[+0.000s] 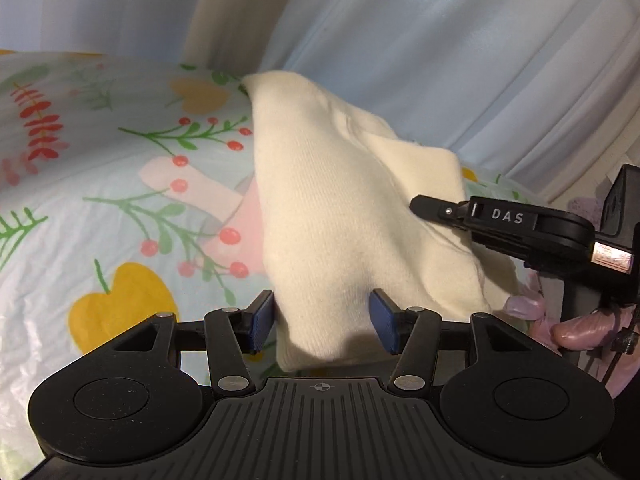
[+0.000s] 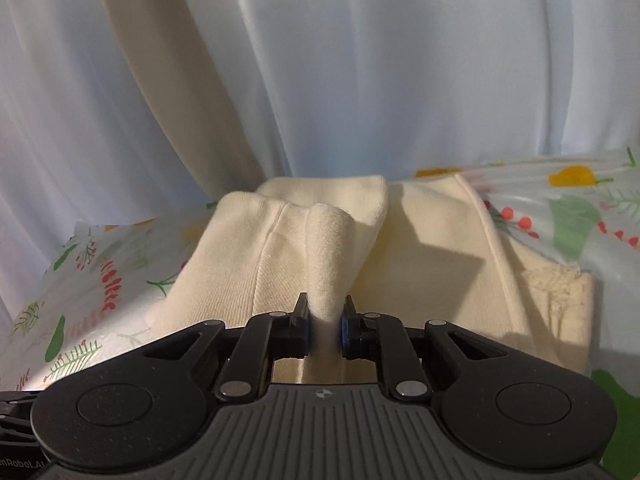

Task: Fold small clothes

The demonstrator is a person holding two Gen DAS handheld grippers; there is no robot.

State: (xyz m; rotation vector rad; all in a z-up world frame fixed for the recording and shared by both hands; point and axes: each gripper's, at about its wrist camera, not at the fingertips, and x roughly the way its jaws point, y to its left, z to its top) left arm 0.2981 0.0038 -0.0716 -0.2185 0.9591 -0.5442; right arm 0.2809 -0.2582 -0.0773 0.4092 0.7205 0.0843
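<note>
Floral plastic sheet (image 1: pixel 120 208) underneath; white curtain (image 2: pixel 360 80) behind

The left gripper (image 1: pixel 322 320) had its blue-padded fingers (image 1: pixel 382 318) spread apart, with cream fabric lying between them but not pinched. The right gripper (image 2: pixel 325 322) had its jaws drawn close, clamped on a raised ridge of the same fabric. In the left wrist view, the right gripper reached in from the right side, gripped by a purple-gloved hand (image 1: pixel 576 330).
</note>
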